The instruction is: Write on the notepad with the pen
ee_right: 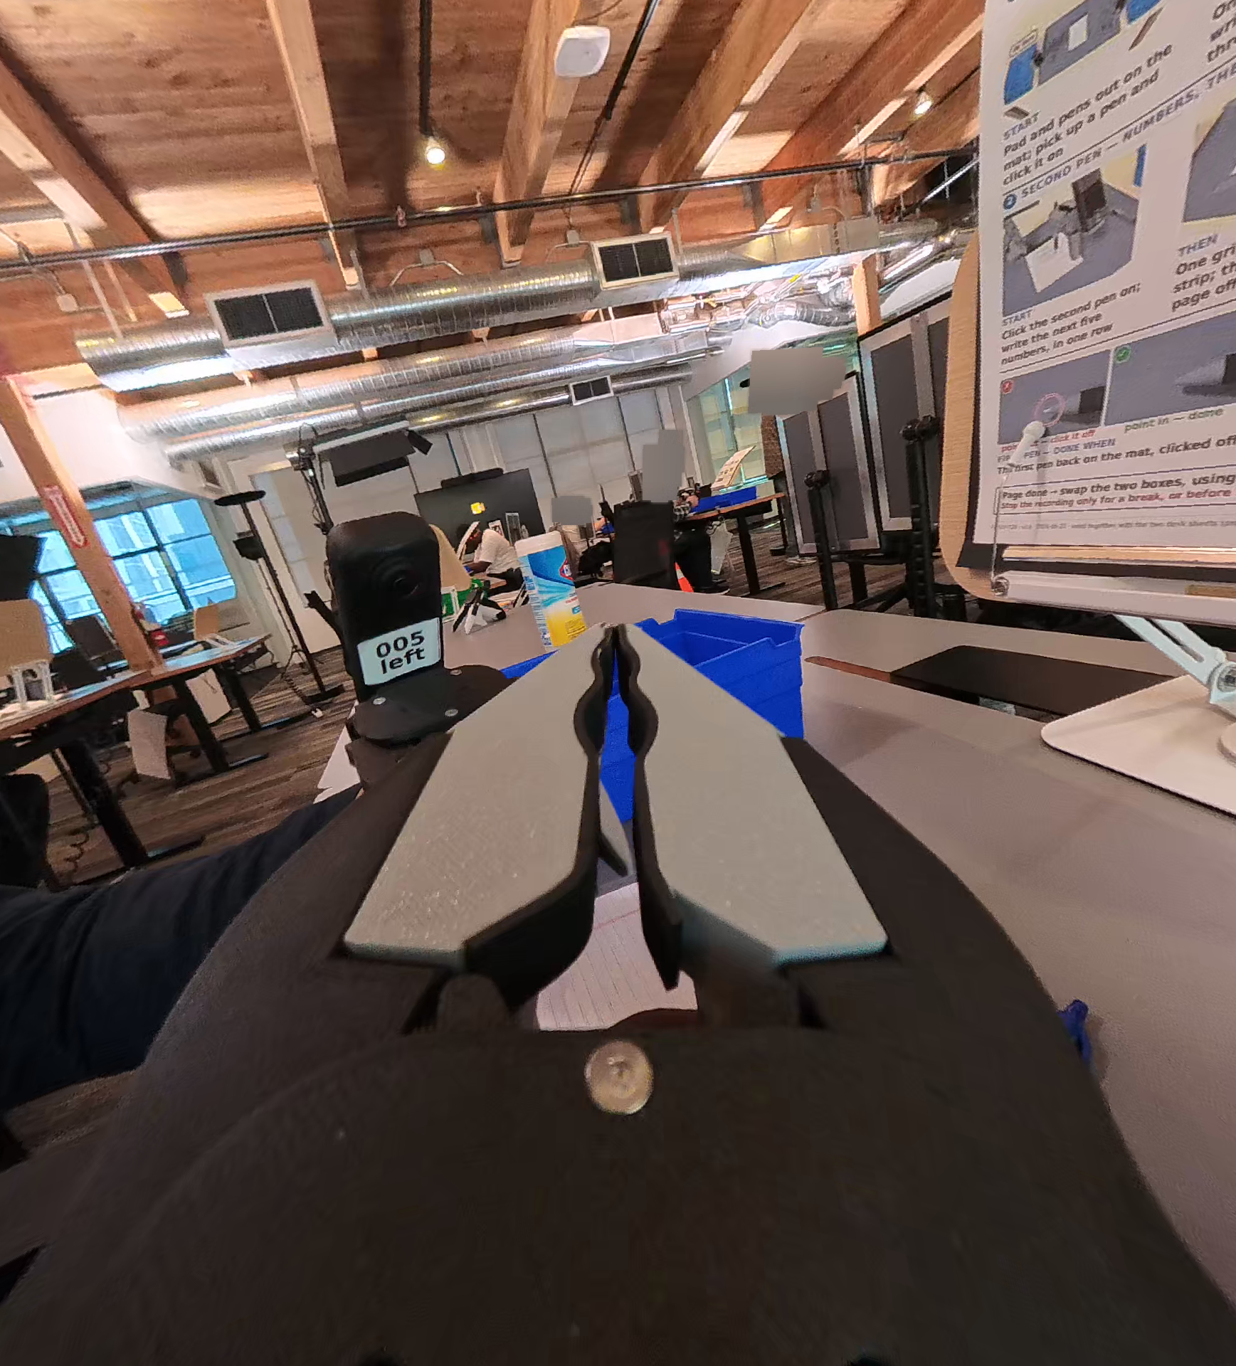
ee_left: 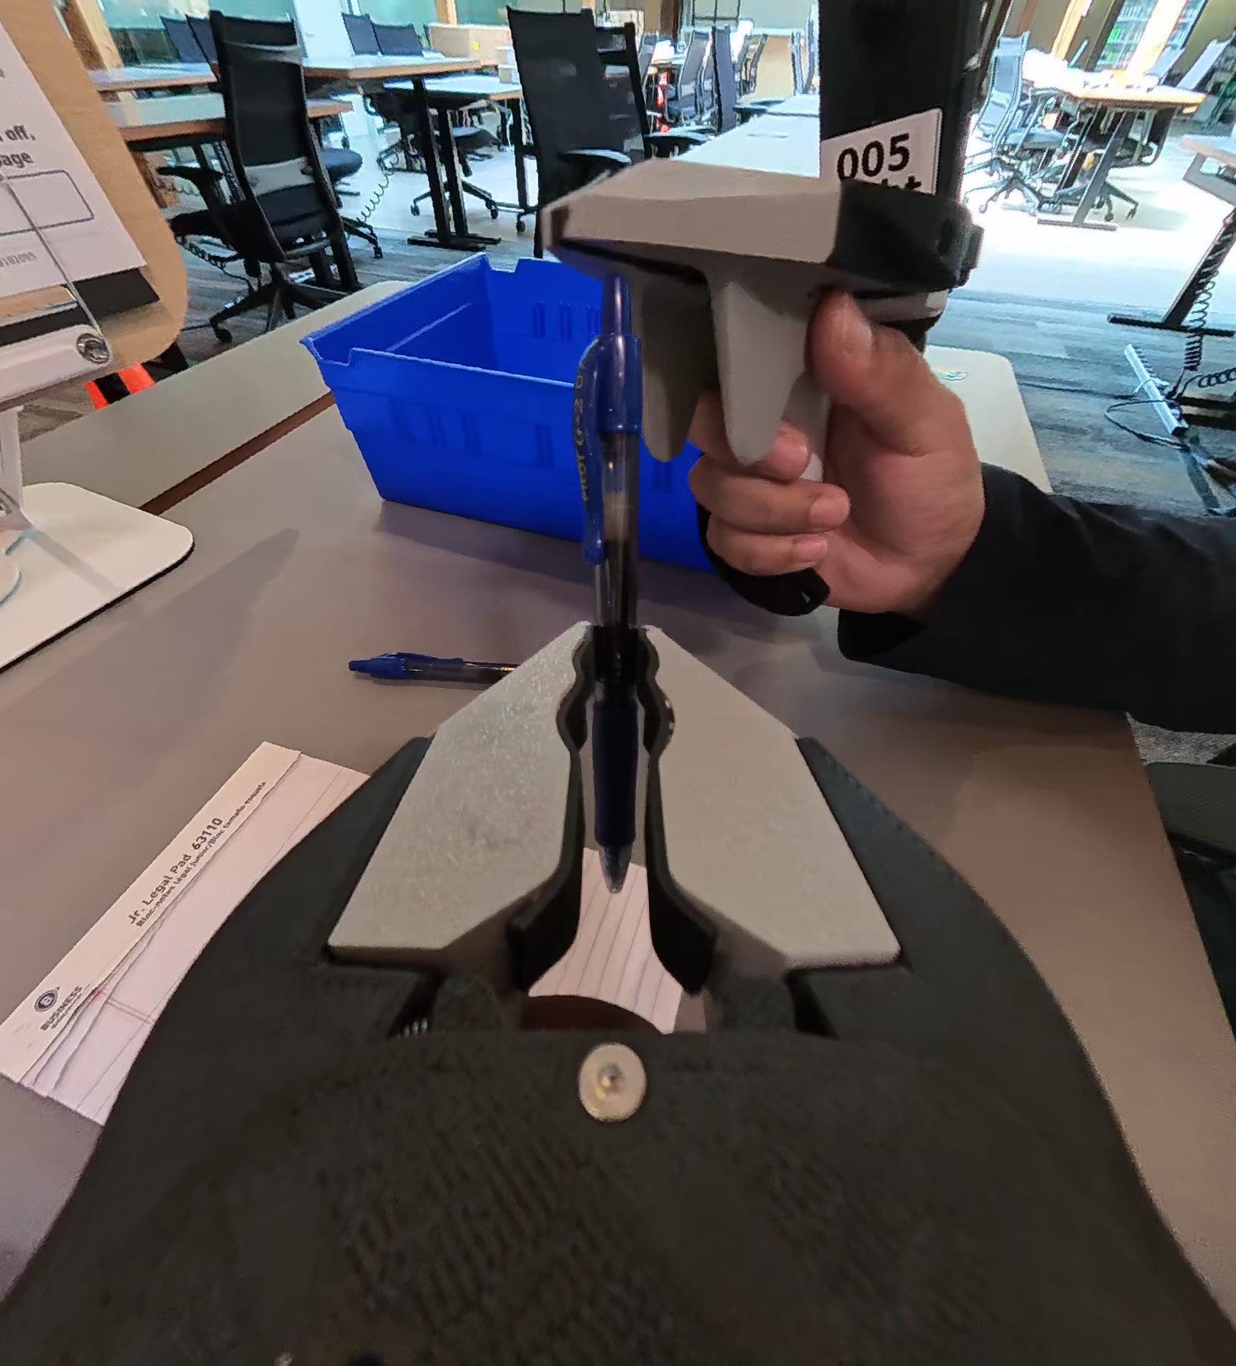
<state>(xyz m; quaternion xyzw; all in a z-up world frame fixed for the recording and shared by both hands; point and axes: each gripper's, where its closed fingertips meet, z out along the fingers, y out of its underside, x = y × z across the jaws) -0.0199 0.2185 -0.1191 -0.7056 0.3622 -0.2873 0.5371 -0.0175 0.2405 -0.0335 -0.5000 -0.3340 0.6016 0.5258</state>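
Observation:
My left gripper (ee_left: 618, 630) is shut on a blue pen (ee_left: 609, 458) and holds it upright, its writing end down over the white lined notepad (ee_left: 156, 953). My right gripper (ee_right: 615, 628) is shut and empty. In the left wrist view it (ee_left: 559, 230) hovers above, lying sideways in a hand, and the underside of its fingers touches the pen's top end. The notepad also shows between the right gripper's fingers (ee_right: 611, 961). A second blue pen (ee_left: 430, 667) lies flat on the grey table beyond the pad.
A blue plastic bin (ee_left: 467, 414) stands on the table behind the pens; it also shows in the right wrist view (ee_right: 740, 665). A white stand with an instruction sheet (ee_left: 23, 148) is at the left. A dark sleeve (ee_left: 1117, 591) reaches in from the right. The left gripper's tips are roughly 9 cm from the right gripper's.

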